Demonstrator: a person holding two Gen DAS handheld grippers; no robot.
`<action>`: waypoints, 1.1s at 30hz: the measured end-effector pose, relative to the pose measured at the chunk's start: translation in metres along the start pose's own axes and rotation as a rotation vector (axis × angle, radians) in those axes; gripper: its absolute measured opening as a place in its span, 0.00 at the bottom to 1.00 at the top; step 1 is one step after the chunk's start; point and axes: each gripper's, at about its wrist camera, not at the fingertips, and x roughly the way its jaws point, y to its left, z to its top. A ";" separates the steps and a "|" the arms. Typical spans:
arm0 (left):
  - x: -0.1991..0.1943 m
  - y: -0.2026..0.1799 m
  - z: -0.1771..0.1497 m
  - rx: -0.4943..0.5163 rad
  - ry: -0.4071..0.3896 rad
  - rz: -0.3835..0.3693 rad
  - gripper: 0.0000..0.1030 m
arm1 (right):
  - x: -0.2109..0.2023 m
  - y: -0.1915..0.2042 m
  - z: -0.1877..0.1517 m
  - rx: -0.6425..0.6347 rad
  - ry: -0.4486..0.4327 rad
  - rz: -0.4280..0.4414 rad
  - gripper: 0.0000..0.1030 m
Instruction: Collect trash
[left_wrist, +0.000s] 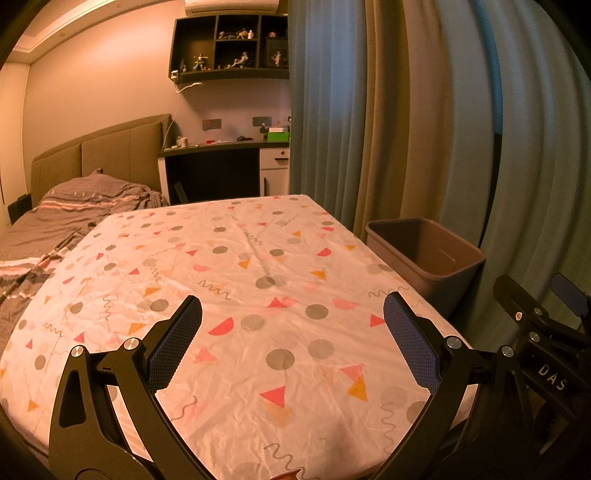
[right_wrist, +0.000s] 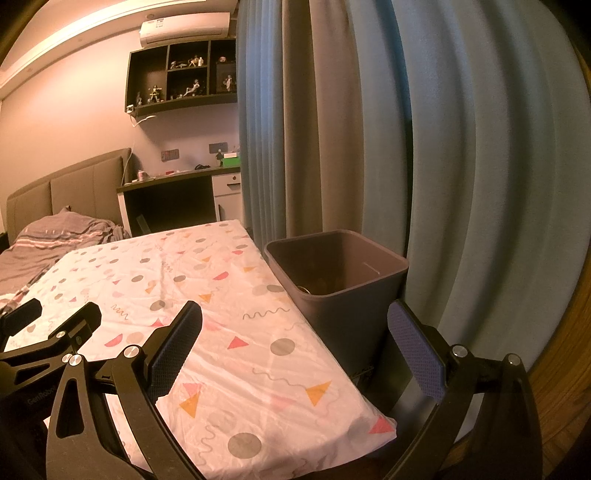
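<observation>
Both grippers hang wide open over the table with nothing between their fingers: the left gripper (left_wrist: 291, 314) spreads its dimpled blue pads (left_wrist: 173, 347) above the middle of the cloth, and the right gripper (right_wrist: 295, 317) straddles the table's right edge, one finger over the cloth and the other in front of the bin. The rigid black arms, pinned with bright metal rivets, look readied for a pick-up — yet no trash shows on the tablecloth (left_wrist: 258, 258), a thin, creased white sheet printed with grey dots, pink and orange triangles and squiggles. The trash bin (right_wrist: 343, 295), a smooth grey plastic tub with tapering walls, stands just beside the table against the heavy pleated curtains (right_wrist: 369, 147), likely placed within easy reach for dropping. Dim shapes at its bottom may be collected trash — too dark to tell.
</observation>
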 end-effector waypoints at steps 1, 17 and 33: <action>0.000 0.000 0.000 0.000 0.000 0.000 0.94 | 0.000 0.000 0.001 0.001 0.000 0.000 0.94; 0.000 -0.001 0.000 0.000 0.000 -0.002 0.94 | -0.001 -0.001 0.000 0.003 -0.001 0.002 0.94; 0.000 -0.008 0.000 0.000 -0.003 -0.009 0.91 | 0.000 -0.002 0.000 0.003 -0.001 0.000 0.94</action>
